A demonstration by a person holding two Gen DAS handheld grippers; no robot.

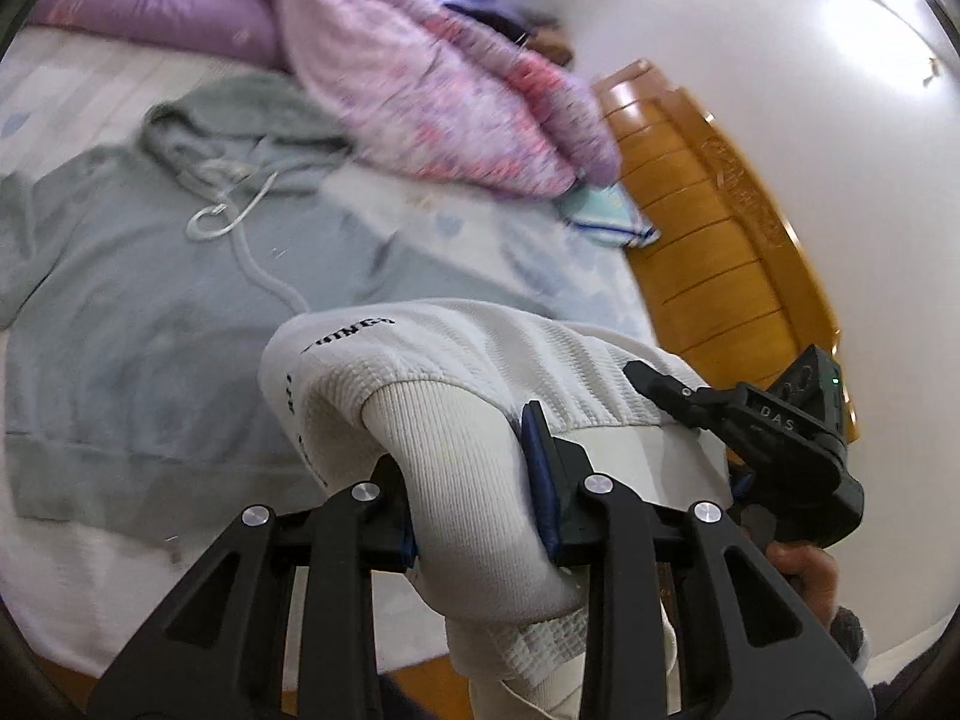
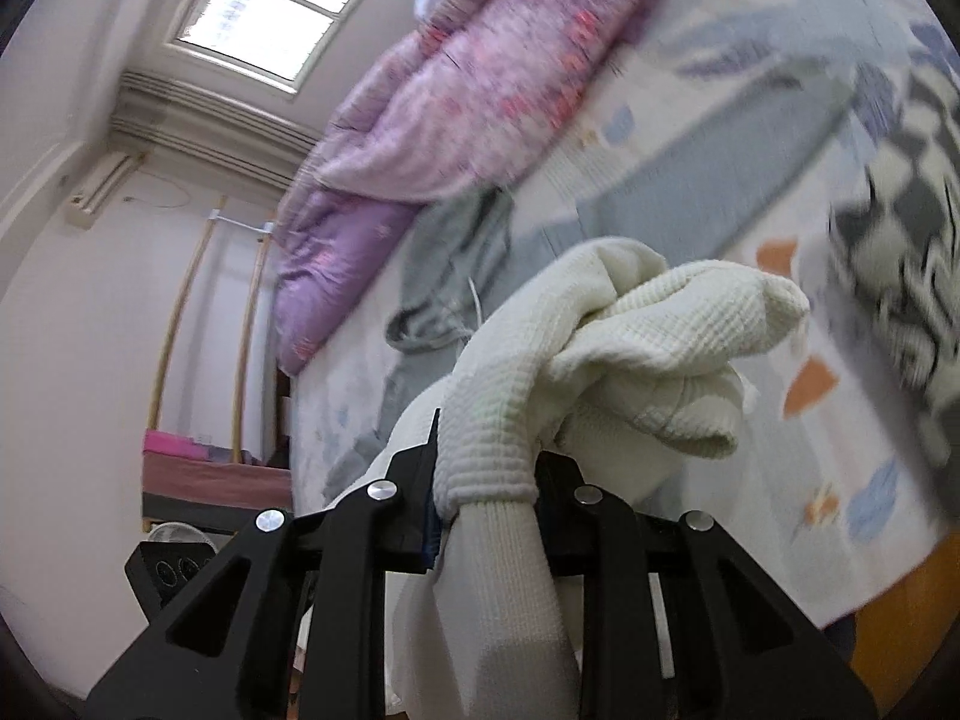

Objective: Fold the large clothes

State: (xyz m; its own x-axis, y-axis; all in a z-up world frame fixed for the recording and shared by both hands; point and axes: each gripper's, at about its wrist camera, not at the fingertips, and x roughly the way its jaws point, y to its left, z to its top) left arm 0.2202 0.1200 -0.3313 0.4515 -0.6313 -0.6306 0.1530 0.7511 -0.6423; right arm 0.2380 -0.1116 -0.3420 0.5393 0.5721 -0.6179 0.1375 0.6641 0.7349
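My left gripper (image 1: 474, 486) is shut on the ribbed hem of a white waffle-knit sweater (image 1: 456, 372) with black lettering, held above the bed. My right gripper (image 2: 486, 468) is shut on another ribbed part of the same white sweater (image 2: 648, 324), which bunches over the fingers. The right gripper also shows in the left wrist view (image 1: 768, 432), close at the right. A grey-green hoodie (image 1: 150, 300) lies flat on the bed beyond the sweater, hood and drawstrings toward the far side; it also shows in the right wrist view (image 2: 456, 264).
A pink and purple quilt (image 1: 432, 78) is heaped at the head of the bed (image 1: 468, 228). A wooden footboard (image 1: 720, 228) runs along the right. A black-and-white checked garment (image 2: 900, 228) lies at the right of the bed. A window (image 2: 276, 6) is at the far wall.
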